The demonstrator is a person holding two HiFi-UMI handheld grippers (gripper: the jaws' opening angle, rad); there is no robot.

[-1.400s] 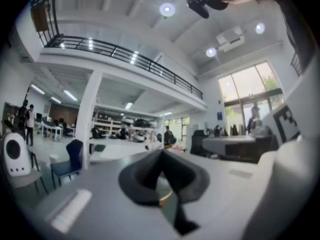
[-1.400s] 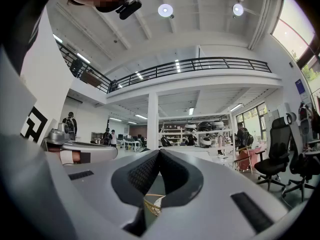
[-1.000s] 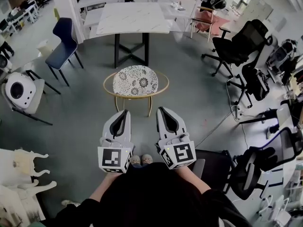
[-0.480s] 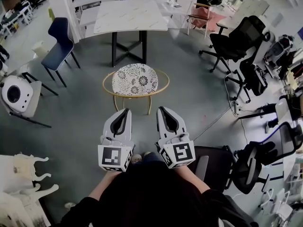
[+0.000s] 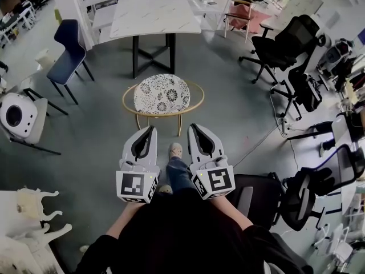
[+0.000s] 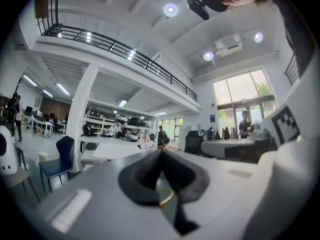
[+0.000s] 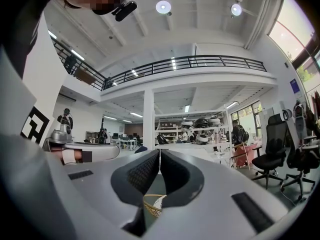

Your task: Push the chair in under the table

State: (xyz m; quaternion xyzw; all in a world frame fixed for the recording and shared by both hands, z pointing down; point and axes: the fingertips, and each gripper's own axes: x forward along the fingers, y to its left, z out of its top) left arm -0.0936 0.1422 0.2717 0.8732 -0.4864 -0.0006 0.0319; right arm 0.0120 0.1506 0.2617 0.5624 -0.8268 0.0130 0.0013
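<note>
Chair [image 5: 161,94] in the head view, the one with the lacy white seat and gold hoop frame, sits out on the floor [image 5: 228,113], well apart from the white desk [image 5: 154,16] it belongs under. Left gripper [image 5: 151,129] and right gripper [image 5: 193,127] point level at its near side without touching it. My guess is they're lined up like two bumpers for a shove.

Left gripper view: fingers [image 6: 142,171] are clenched together on nothing, with a bit of gold rim below.

Right gripper view: fingers [image 7: 142,174] are also pressed shut and empty, which makes sense for pushing.

Writing-wise, there are only square markers on the cubes [image 5: 137,186], no brand readable.
</note>
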